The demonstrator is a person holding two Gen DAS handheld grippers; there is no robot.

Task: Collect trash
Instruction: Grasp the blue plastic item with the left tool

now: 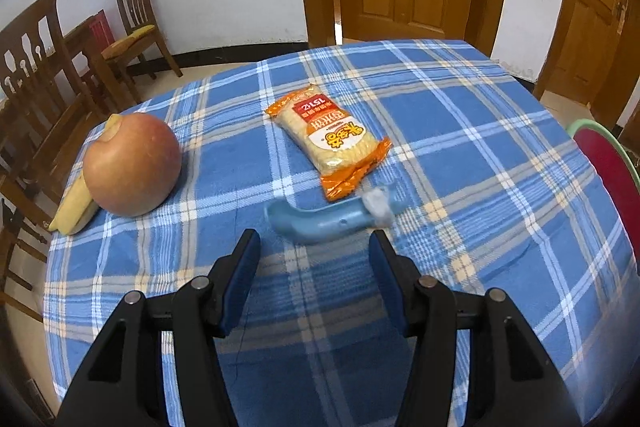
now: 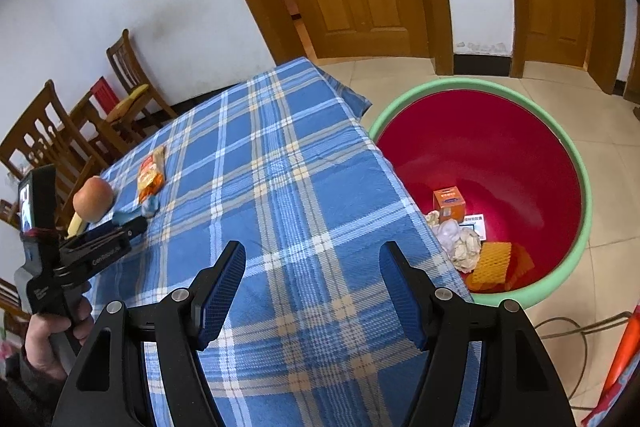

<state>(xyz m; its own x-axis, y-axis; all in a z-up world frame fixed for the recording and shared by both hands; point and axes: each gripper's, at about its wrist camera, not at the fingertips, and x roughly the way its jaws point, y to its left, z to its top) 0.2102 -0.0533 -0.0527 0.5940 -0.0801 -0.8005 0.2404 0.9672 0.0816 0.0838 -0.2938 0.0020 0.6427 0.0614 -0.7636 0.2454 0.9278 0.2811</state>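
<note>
While left tool [image 1: 314,241] hovers spread just short of blue wrapper [image 1: 320,221] on desk [image 1: 480,147], right tool [image 2: 312,259] spread, empty, beside bin [image 2: 576,163].

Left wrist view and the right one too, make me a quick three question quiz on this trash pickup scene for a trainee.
1. True or false: the left claw is shut on the blue plastic piece.
2. What lies inside the red bin? A) only an apple B) a small orange box, crumpled paper and orange wrappers C) nothing
3. Which fruit rests against the apple on the tablecloth?

Key
1. False: its jaws stand open just short of the piece, with the snack packet beyond.
2. B
3. A banana, on the apple's far side from the packet.
</note>
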